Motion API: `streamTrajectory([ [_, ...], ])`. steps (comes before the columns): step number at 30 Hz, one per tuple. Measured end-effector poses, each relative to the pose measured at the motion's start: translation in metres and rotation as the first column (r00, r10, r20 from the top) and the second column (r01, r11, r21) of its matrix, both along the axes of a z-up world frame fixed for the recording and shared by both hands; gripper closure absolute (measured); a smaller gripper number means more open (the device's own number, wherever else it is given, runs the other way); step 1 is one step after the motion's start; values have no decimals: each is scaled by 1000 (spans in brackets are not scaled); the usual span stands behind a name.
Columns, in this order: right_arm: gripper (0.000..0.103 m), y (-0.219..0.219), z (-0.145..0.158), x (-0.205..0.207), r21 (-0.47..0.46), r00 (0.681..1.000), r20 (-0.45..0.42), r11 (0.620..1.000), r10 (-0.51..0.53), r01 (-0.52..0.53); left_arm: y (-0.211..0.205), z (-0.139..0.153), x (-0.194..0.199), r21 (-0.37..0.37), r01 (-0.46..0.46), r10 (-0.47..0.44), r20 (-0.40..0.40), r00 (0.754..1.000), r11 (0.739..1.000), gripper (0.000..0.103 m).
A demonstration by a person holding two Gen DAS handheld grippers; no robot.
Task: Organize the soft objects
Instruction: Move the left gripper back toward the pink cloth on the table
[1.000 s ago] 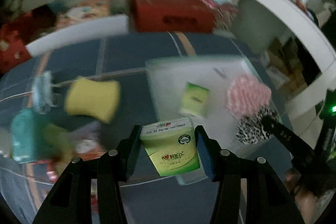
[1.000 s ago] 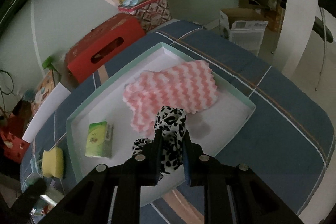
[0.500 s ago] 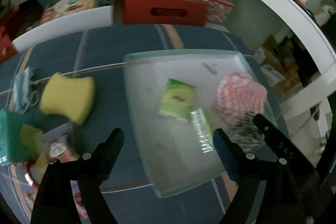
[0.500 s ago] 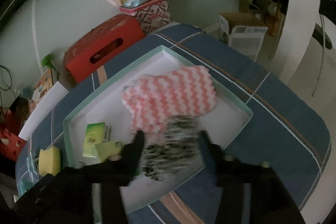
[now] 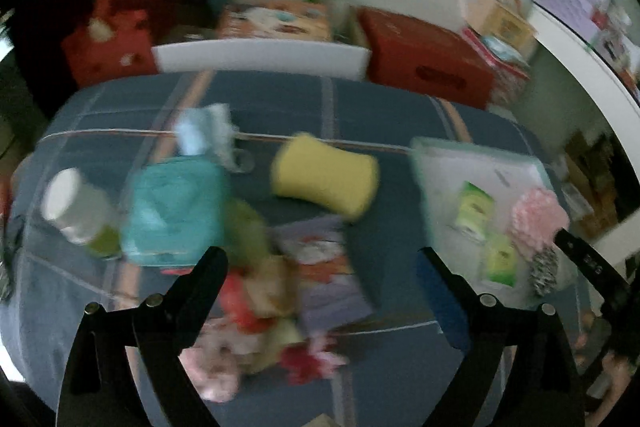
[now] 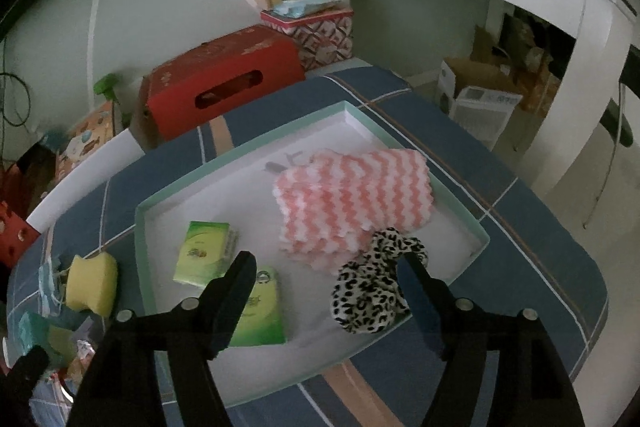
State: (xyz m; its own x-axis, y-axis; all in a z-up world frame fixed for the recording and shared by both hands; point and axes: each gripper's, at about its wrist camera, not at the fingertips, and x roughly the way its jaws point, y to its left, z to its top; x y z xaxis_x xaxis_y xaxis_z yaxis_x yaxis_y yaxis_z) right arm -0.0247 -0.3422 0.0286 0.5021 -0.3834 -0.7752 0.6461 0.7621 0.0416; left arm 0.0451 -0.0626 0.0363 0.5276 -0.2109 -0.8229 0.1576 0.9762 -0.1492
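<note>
Both jaws have just been opening, dropping the tissue pack (image 6: 259, 311) and leopard scrunchie (image 6: 372, 291) into the tray (image 6: 476, 231), gathered with the other soft items, while the sponge (image 5: 325, 179) waits outside.

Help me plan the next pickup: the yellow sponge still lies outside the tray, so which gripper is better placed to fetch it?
Probably the left. The left gripper is open, empty and faces the yellow sponge ahead; the right gripper hangs open over the tray, sponge far to its side.

two tissue packs (image 6: 202, 253), one sponge (image 6: 92, 283)
</note>
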Motion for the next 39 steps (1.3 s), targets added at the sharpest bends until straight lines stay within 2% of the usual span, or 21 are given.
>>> streamTrajectory([
  [4, 26, 15, 4, 6, -22, 999, -6, 999, 32, -32, 49, 2, -4, 21, -120, 120, 21, 993, 993, 9],
  [9, 26, 37, 8, 11, -25, 996, 9, 996, 87, -87, 102, -6, -9, 68, -253, 251, 31, 967, 965, 9],
  [14, 26, 66, 11, 17, -42, 988, 10, 987, 154, -153, 142, -19, -5, 26, -348, 348, -26, 937, 937, 9],
  [19, 26, 94, 9, 22, -44, 974, 5, 973, 226, -226, 155, -21, -8, 3, -366, 366, -48, 929, 930, 9],
  [30, 26, 150, -2, 30, -29, 923, -29, 923, 384, -385, 172, -31, -4, -37, -397, 393, -94, 915, 917, 9],
  [39, 26, 181, -16, 34, 17, 879, -78, 883, 470, -470, 170, -44, -1, -49, -377, 366, -157, 917, 925, 9],
])
